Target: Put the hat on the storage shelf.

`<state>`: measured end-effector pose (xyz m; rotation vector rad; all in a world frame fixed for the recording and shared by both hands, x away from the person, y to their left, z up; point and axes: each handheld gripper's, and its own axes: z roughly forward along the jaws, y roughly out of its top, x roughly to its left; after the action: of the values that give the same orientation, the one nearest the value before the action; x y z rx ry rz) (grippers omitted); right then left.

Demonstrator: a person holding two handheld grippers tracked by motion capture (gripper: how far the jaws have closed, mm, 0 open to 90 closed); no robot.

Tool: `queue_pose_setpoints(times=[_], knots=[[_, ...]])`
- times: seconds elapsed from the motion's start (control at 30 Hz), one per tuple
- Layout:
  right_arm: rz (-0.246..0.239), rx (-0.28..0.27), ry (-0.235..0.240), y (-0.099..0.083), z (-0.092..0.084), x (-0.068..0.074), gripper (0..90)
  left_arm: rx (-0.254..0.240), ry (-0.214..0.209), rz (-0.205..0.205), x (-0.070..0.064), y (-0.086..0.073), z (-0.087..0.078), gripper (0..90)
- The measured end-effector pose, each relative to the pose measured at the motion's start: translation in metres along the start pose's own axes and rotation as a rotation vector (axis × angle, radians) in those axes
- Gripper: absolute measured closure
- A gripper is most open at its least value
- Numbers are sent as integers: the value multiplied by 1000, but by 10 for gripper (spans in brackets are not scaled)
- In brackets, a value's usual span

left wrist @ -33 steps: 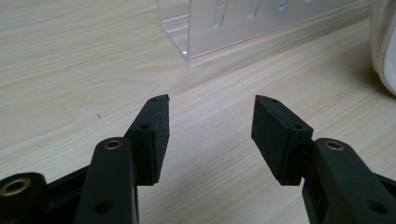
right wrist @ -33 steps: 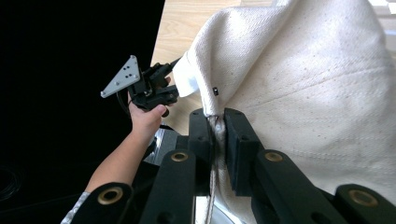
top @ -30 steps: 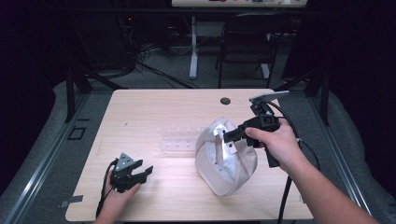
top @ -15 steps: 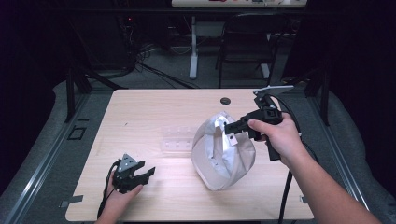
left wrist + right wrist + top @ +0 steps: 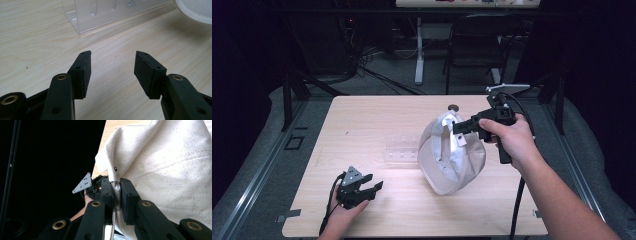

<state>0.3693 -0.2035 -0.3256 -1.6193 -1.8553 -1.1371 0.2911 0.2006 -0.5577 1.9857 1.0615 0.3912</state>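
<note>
A cream canvas cap (image 5: 451,161) hangs over the middle right of the table, its lower edge at the wood. My right gripper (image 5: 458,129) is shut on a fold of the cap's upper edge. In the right gripper view the jaws (image 5: 117,185) pinch bunched fabric of the cap (image 5: 172,162). My left gripper (image 5: 373,187) rests at the front left of the table, open, with bare wood between its pads (image 5: 112,67). The cap's rim (image 5: 197,10) shows far right in the left gripper view.
A clear acrylic stand (image 5: 402,150) sits on the wooden table (image 5: 362,120) just left of the cap, and ahead of the left gripper as the stand (image 5: 100,12). A small dark round object (image 5: 453,106) lies near the far edge. A chair (image 5: 482,45) stands behind the table.
The right gripper has shifted slightly up and left with the cap, which has tilted and risen a little. The left gripper has stayed in place, open.
</note>
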Motion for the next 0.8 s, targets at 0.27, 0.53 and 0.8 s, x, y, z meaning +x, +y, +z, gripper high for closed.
queue_pose_setpoints(times=[0.27, 0.53, 0.8], knots=[[5, -17, 2, 8, -5, 0, 822, -5, -42, 30, -17, 5, 1, 499], [4, -38, -4, 16, -9, 8, 822, -31, -127, 53, -40, 22, -2, 485], [7, -64, -14, 24, -9, 18, 822, -54, -140, 131, -64, 42, 2, 478]])
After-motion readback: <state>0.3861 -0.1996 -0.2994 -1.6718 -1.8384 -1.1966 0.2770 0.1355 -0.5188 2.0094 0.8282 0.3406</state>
